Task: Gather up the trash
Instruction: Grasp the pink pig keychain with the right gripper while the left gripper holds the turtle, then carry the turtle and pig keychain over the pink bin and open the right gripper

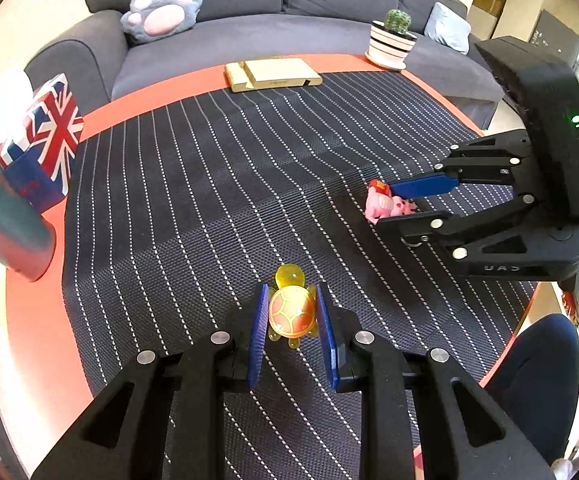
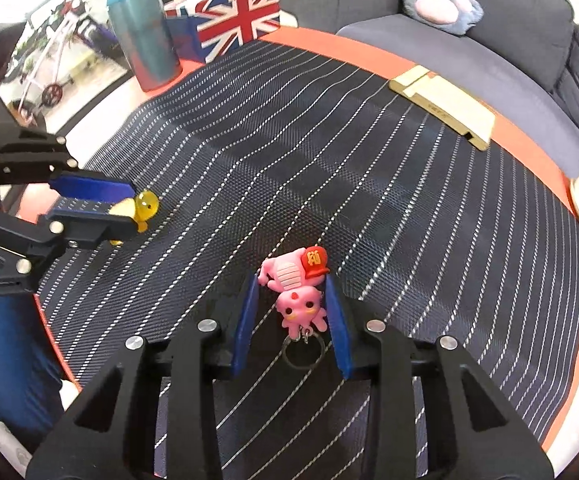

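Note:
A yellow-orange toy turtle (image 1: 291,312) lies on the dark striped mat between the blue pads of my left gripper (image 1: 292,300); the jaws stand close on both sides of its shell. It also shows in the right wrist view (image 2: 141,206). A pink figurine keychain (image 2: 297,292) with a red cap lies between the pads of my right gripper (image 2: 293,284); small gaps show on both sides. In the left wrist view the pink figurine (image 1: 387,204) sits between the right gripper's (image 1: 381,204) fingers.
A Union Jack box (image 1: 47,140) and a teal-red tumbler (image 1: 1,216) stand at the left. A wooden stand (image 1: 273,74) and a potted cactus (image 1: 393,40) sit at the far table edge. A grey sofa with a paw cushion (image 1: 161,10) lies behind.

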Tool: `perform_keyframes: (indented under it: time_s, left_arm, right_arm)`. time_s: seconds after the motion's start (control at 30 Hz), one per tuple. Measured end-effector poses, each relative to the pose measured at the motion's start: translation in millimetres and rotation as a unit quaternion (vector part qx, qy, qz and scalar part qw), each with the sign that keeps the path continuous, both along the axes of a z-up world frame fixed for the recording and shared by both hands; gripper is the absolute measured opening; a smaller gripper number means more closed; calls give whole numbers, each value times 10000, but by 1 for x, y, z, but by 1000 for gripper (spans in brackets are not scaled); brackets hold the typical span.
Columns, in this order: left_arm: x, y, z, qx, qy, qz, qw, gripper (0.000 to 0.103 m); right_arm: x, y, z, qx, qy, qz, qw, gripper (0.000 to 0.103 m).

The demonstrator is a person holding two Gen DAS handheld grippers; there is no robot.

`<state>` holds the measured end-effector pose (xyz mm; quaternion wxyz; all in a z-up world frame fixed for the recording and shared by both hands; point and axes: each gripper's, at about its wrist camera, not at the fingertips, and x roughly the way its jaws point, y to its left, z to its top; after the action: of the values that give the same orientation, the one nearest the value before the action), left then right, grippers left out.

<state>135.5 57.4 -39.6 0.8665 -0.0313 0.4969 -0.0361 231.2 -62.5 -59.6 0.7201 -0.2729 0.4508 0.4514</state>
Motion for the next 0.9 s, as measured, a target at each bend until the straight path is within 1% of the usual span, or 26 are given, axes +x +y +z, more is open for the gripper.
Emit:
perform_keyframes:
  time_s: [0.27,0.5,0.9]
  left_arm:
    - [-10,-13,12,6,-116,-73,9999,24]
    - [-24,-28,27,-2,-283,-188,9994,24]
    - [-63,-57,49,46,-567,-366,9977,24]
  right_arm:
    - [-18,-27,32,312,-45,-232,9992,33]
    - [-47,-51,64,625,-163,-245,9976,33]
    - [-103,-95,96,1031,-266,-201,9941,33]
